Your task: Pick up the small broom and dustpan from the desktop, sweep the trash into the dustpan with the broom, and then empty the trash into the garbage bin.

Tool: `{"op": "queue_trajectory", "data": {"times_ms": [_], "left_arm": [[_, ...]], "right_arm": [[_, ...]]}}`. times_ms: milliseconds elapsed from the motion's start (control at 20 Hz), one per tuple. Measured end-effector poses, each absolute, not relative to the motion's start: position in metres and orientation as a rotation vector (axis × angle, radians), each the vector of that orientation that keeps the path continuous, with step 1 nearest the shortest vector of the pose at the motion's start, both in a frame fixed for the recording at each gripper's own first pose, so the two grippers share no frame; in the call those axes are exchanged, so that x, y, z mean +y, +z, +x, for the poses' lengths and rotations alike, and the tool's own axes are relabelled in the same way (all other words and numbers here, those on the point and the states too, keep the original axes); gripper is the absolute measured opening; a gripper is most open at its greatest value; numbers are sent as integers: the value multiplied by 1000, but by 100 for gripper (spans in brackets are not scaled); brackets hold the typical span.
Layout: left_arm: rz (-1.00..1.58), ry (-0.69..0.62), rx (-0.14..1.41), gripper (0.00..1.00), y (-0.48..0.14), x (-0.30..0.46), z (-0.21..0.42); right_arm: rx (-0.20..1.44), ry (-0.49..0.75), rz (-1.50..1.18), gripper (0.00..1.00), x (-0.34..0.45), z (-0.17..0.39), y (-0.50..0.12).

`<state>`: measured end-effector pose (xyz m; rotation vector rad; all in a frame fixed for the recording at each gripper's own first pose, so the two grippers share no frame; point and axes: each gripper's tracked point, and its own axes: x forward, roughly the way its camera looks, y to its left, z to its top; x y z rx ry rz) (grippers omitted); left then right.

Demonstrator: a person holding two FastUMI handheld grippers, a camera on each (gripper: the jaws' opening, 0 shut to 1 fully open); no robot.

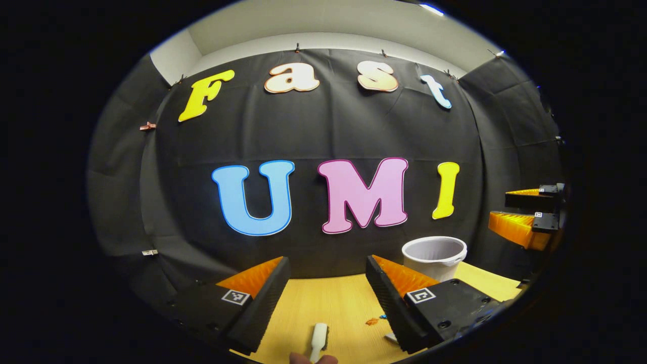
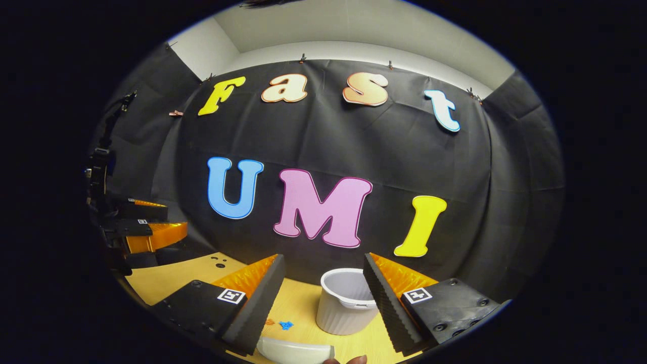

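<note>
In the left gripper view, a white handle (image 1: 319,339), seemingly the small broom's, lies on the wooden desktop (image 1: 328,308) just below my open left gripper (image 1: 327,262). Small orange and blue trash scraps (image 1: 374,321) lie to its right. The white garbage bin (image 1: 434,255) stands at the back right. In the right gripper view, a white curved piece (image 2: 295,351), probably the dustpan, lies low between the fingers of my open right gripper (image 2: 323,258). Trash scraps (image 2: 283,323) lie beside the bin (image 2: 346,303). Neither gripper holds anything.
The right gripper (image 1: 525,210) hangs at the far right of the left gripper view, above the desk. The left gripper (image 2: 149,222) appears at the far left of the right gripper view. A person's fingertip (image 2: 349,360) pokes in at the bottom edge. Black cloth walls close the booth.
</note>
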<state>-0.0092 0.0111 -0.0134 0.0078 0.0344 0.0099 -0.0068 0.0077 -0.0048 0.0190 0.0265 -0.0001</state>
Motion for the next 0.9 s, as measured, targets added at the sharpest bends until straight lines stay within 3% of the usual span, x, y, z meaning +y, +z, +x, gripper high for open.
{"op": "queue_trajectory", "data": {"times_ms": [400,900], "left_arm": [[-17,19,53,96,-26,26,-6],[8,46,126,96,-73,58,-1]], "right_arm": [[127,62,23,97,36,-19,-34],[620,183,6,98,67,-99,-209]]}}
